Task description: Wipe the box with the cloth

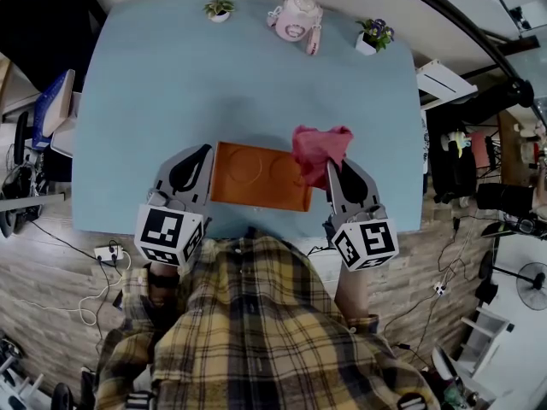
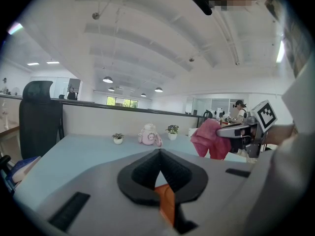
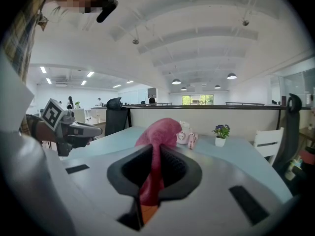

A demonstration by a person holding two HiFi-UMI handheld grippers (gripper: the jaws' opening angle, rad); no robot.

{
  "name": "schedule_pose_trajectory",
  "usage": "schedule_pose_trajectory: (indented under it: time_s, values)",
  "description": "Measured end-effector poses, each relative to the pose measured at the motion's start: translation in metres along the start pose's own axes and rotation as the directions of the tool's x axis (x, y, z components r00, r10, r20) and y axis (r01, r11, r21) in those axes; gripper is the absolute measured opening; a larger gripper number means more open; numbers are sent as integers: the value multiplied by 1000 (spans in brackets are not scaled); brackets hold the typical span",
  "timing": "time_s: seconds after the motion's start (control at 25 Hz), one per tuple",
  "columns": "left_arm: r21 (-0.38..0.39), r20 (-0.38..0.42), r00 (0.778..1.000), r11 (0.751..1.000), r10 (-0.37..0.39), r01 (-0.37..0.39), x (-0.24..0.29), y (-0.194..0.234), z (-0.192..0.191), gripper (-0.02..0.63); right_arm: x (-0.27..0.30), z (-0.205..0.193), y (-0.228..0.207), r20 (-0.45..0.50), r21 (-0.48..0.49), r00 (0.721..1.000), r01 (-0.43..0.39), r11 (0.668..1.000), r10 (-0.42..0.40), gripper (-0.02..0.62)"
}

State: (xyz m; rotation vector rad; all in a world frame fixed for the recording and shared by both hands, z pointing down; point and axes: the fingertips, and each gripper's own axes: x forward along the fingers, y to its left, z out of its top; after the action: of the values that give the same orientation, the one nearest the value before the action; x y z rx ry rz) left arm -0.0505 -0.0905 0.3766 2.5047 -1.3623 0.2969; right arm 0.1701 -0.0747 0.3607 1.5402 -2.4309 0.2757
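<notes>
A flat orange box (image 1: pixel 256 173) lies near the front edge of the light blue table (image 1: pixel 171 84). My left gripper (image 1: pixel 208 150) sits at the box's left edge with its jaws shut. In the left gripper view the jaw tips (image 2: pixel 158 154) meet, and the box (image 2: pixel 167 200) shows through the gap beneath them; I cannot tell if they touch it. My right gripper (image 1: pixel 333 167) is shut on a pink cloth (image 1: pixel 318 150), held bunched above the box's right end. In the right gripper view the cloth (image 3: pixel 160 132) hangs between the jaws (image 3: pixel 156 149), with the box (image 3: pixel 147 213) below.
A pink kettle-shaped toy (image 1: pixel 295 17) and two small potted plants (image 1: pixel 219 9) (image 1: pixel 373 34) stand along the table's far edge. A chair (image 1: pixel 55 109) stands left of the table. Cables and a power strip (image 1: pixel 109 253) lie on the floor at the left.
</notes>
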Motion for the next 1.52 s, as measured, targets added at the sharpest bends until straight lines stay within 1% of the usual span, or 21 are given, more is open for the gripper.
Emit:
schedule_pose_trajectory:
  time_s: [0.28,0.64,0.84,1.16,1.52]
  values:
    - [-2,-6,1000,1000,-1,1,0,1,-2,-9,0,0,-4,-1,1,1000,13,1000,-13,40]
    - [0,-9,1000,1000,0,0,0,1,-2,-9,1,0,-2,-4,4,1000,-3,1000,3,40]
    - [0,-13,1000,1000,-2,2,0,-1,-1,-9,2,-1,1,-27,-16,999,-19,1000,19,38]
    - [-1,-11,1000,1000,-2,2,-1,0,-4,-9,3,-4,1,-26,-14,1000,-8,1000,8,38]
    - [-7,-11,1000,1000,4,-4,-2,3,-5,-9,2,-18,2,-72,12,997,-8,1000,9,40]
